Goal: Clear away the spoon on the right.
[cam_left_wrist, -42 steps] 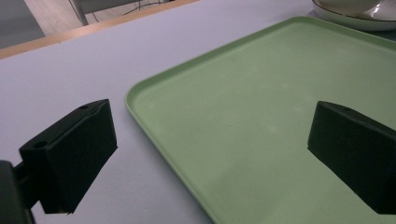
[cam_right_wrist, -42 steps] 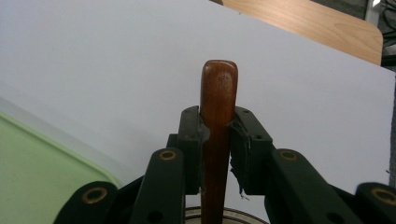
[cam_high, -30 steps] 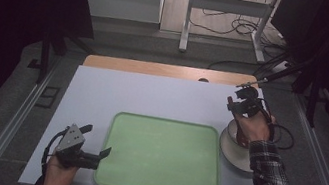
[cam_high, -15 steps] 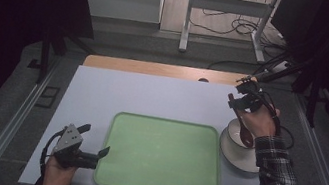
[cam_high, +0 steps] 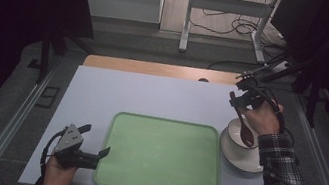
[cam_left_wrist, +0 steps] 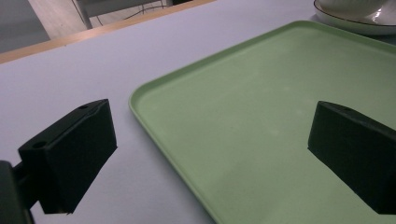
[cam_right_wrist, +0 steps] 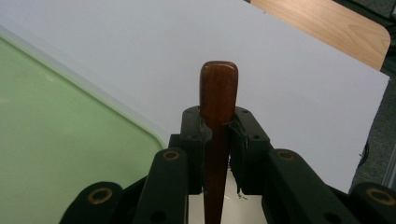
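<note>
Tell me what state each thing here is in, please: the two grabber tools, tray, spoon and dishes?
Left gripper: open, holding nothing, beside the tray's corner.
Right gripper: shut on the wooden spoon's handle.
Wooden spoon: tilted, bowl end inside the bowl.
Green tray: empty, flat.
White bowl: upright on the saucer.
Saucer: under the bowl.

Right gripper clamped on brown wooden handle, pointing to 12 o'clock. Green tray at 9 o'clock on white table.
</note>
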Action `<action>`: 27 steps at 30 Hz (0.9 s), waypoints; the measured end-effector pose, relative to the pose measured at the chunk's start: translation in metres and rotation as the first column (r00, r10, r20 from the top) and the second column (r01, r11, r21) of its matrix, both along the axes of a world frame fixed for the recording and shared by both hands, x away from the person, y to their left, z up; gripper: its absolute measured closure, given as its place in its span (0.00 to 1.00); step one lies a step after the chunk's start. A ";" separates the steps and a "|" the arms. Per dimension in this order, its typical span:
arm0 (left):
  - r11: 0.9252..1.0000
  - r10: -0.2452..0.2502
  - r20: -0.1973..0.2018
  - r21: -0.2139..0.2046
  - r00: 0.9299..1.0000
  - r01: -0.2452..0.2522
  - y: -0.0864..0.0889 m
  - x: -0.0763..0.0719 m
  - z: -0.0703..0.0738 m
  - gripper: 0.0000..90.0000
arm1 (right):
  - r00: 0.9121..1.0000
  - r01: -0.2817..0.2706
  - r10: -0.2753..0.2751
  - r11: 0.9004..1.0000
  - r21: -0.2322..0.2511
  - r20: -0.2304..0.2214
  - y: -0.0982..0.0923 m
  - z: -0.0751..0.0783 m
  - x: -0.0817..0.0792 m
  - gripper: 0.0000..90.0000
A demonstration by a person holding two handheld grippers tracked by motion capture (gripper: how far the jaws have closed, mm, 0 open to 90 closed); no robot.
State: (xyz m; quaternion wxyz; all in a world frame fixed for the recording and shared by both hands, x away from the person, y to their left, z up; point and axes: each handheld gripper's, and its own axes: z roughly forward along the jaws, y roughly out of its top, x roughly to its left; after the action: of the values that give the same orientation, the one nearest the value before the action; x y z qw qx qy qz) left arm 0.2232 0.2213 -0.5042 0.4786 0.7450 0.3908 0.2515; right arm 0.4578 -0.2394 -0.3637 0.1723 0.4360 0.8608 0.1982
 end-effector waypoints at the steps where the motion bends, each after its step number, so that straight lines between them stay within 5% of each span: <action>1: 1.000 0.000 0.000 0.001 1.000 0.000 0.000 0.000 0.000 0.01 | 1.000 -0.001 0.001 1.000 -0.001 0.001 0.000 0.002 0.000 0.85; 14: 1.000 -0.005 0.000 0.000 1.000 0.005 -0.001 0.000 0.000 0.01 | 0.997 0.004 -0.003 1.000 0.013 -0.079 0.008 0.012 -0.009 0.85; 27: 1.000 -0.007 -0.003 0.001 1.000 0.007 -0.002 0.000 0.000 0.01 | 0.983 -0.001 0.004 1.000 0.013 -0.185 0.024 -0.004 -0.019 0.85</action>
State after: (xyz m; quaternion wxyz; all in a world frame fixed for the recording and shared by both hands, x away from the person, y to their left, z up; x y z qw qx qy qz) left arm 0.2235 0.2195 -0.5043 0.4784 0.7471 0.3886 0.2489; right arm 0.4390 -0.2150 -0.3681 0.0884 0.4527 0.8722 0.1627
